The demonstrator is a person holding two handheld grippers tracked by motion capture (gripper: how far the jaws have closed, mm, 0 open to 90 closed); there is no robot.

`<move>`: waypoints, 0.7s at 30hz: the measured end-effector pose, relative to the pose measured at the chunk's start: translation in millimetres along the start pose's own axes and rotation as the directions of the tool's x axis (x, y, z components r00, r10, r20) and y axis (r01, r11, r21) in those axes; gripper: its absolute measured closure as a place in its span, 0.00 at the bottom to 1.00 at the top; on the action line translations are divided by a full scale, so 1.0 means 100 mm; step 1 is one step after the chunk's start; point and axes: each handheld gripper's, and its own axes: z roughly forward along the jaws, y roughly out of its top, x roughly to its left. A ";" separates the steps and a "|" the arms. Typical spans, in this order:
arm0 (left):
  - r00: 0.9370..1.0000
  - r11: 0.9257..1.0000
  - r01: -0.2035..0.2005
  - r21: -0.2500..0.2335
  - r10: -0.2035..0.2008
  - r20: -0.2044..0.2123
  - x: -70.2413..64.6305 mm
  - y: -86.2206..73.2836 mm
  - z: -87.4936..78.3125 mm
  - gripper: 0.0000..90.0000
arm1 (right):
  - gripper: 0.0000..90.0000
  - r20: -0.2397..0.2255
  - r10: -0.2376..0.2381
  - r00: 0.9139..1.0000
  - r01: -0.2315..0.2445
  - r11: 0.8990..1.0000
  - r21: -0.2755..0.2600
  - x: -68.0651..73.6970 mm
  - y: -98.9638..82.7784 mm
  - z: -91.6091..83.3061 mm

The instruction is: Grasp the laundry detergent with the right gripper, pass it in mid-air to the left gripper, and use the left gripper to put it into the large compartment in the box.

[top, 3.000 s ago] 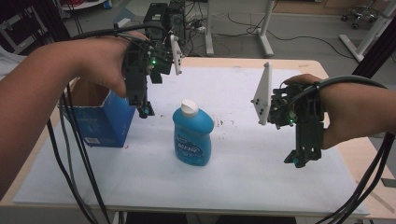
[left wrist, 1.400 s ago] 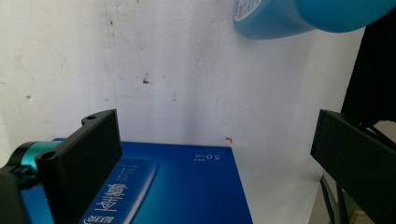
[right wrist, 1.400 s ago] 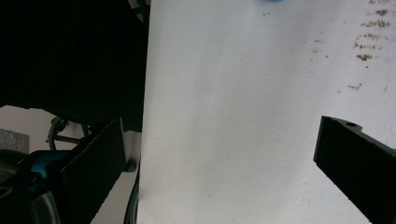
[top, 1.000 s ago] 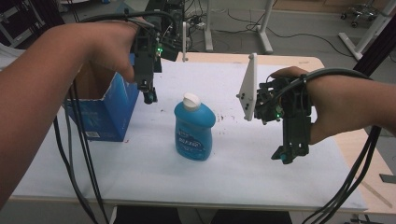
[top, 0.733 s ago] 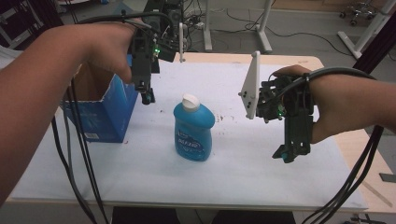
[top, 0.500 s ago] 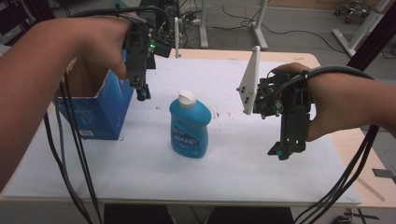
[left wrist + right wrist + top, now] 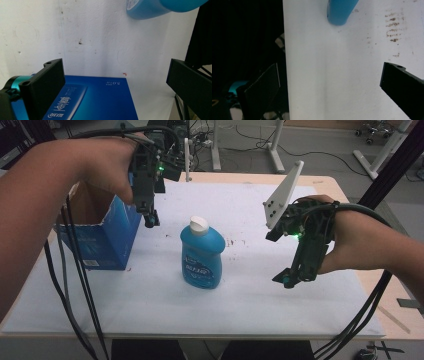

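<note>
A blue bottle [image 7: 202,254] with a white cap stands upright in the middle of the white table [image 7: 150,305]. To its left stands an open blue cardboard box [image 7: 102,232]. My left gripper [image 7: 148,220] hangs open above the box's right wall, nothing between its jaws. In the left gripper view the box [image 7: 100,100] lies below the jaws and the bottle [image 7: 150,7] shows at the top. My right gripper [image 7: 290,279] hovers open right of the bottle, empty. The right gripper view has the bottle's base [image 7: 339,11] at the top.
Brown stains [image 7: 232,242] mark the table behind the bottle. Black cables [image 7: 75,290] trail from both grippers over the front edge. Desk legs [image 7: 272,145] and a floor lie beyond the far edge.
Both grippers stay open. The left gripper has held its place near the box's right wall. The right gripper has drifted slightly left, toward the bottle.
</note>
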 end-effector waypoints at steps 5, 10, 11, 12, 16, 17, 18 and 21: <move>1.000 1.000 -0.003 -0.002 0.003 -0.006 -0.02 -0.01 -0.01 0.02 | 0.02 0.010 0.042 0.999 -0.041 0.997 -0.069 -0.03 -0.07 0.11; 1.000 1.000 0.000 0.005 0.000 -0.005 -0.03 -0.02 0.01 0.02 | 0.02 0.017 0.066 0.998 -0.063 0.990 -0.129 -0.05 -0.12 0.20; 1.000 1.000 0.002 0.004 -0.002 -0.003 -0.03 -0.02 0.01 0.02 | 0.02 0.023 0.071 0.997 -0.067 0.988 -0.139 -0.05 -0.13 0.22; 1.000 1.000 0.004 0.004 -0.004 -0.004 -0.03 -0.02 0.01 0.02 | 0.02 0.028 0.074 0.997 -0.069 0.986 -0.153 -0.05 -0.13 0.24; 1.000 1.000 0.012 0.006 -0.012 -0.004 -0.02 -0.03 0.01 0.02 | 0.02 0.025 0.086 0.996 -0.079 0.971 -0.225 -0.07 -0.17 0.33; 1.000 1.000 0.011 0.005 -0.011 -0.005 -0.02 -0.03 0.01 0.02 | 0.02 0.015 0.101 0.995 -0.095 0.967 -0.235 -0.08 -0.19 0.35; 1.000 1.000 0.010 0.006 -0.010 -0.005 -0.02 -0.02 0.01 0.02 | 0.02 0.008 0.108 0.994 -0.103 0.962 -0.251 -0.09 -0.20 0.37; 1.000 1.000 0.007 0.004 -0.007 -0.003 -0.02 -0.02 0.01 0.02 | 0.02 -0.016 0.130 0.991 -0.128 0.941 -0.313 -0.13 -0.24 0.42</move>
